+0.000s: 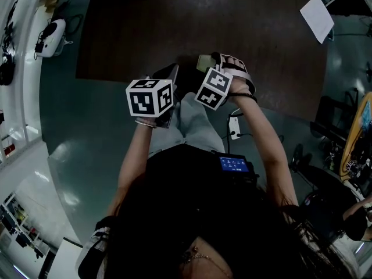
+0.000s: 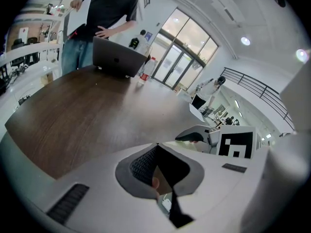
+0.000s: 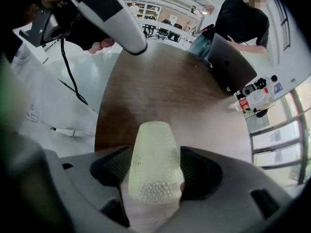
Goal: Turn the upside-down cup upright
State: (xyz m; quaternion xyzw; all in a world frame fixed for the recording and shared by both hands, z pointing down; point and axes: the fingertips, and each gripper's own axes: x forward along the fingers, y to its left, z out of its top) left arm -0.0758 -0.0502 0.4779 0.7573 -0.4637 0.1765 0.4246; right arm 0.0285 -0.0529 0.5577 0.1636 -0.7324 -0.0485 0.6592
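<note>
A pale yellow-green cup [image 3: 153, 164] with a bumpy surface sits between the dark pads of my right gripper [image 3: 154, 171], which is shut on it. The cup's narrow closed end points away from the camera, toward the brown table [image 3: 170, 91]. In the head view the cup [image 1: 204, 61] shows just past the right gripper [image 1: 213, 63], held above the person's lap at the table's near edge. My left gripper [image 2: 156, 145] is shut with nothing in it; it hovers beside the right one [image 1: 167, 73].
A person stands at the far side of the table behind an open laptop [image 2: 116, 57]. Bottles [image 2: 145, 68] stand beside the laptop. A white sheet [image 1: 317, 17] lies on the table's far corner. A cable hangs by the person's trousers [image 3: 73, 81].
</note>
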